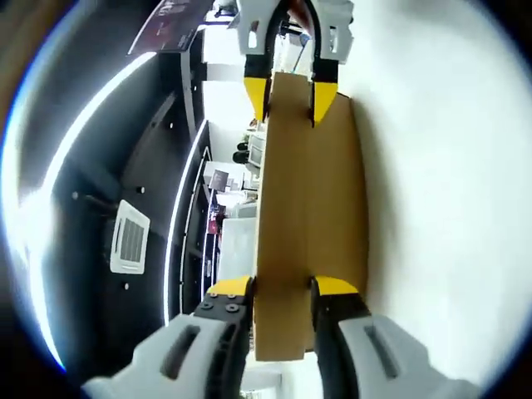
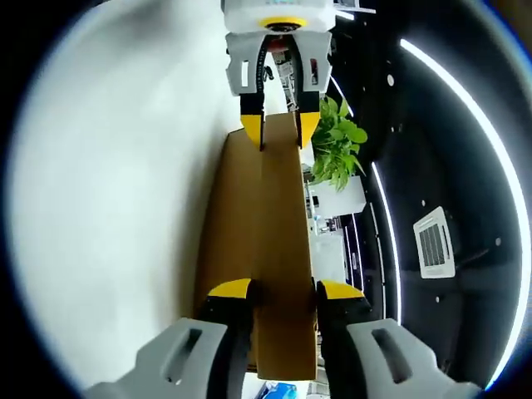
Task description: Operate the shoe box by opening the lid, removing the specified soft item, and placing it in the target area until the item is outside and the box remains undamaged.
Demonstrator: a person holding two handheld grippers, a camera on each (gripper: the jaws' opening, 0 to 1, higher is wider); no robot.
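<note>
Two tools are gripping one brown cardboard lid, one at each end.

In the left gripper view, a white desk [image 1: 449,208] is lying along the right side of the picture, bright and bare. On the other side the room is showing: a dark ceiling with long curved light strips [image 1: 179,224] and a square air vent [image 1: 130,237]. Far off, small shelves and signs are looking blurry. The shoe box lid [image 1: 312,224] is running up the middle as a long flat brown piece, and its thin edge is pointing at the camera. The left tool [image 1: 283,291] is closing its yellow tips on the near end of the lid, one tip on each side. At the top, the right tool [image 1: 289,91] is pinching the far end.

In the right gripper view, the white desk [image 2: 108,208] is sitting on the left side. A green leafy plant [image 2: 337,150] is showing just beside the lid, with a dark ceiling, a light strip [image 2: 465,125] and a vent [image 2: 432,243] on the right. The lid [image 2: 266,249] is again running up the middle. The right tool [image 2: 283,291] is clamping the near end between its yellow tips. The left tool [image 2: 281,125] is gripping the far end at the top.

I cannot see the box itself or the soft item.
</note>
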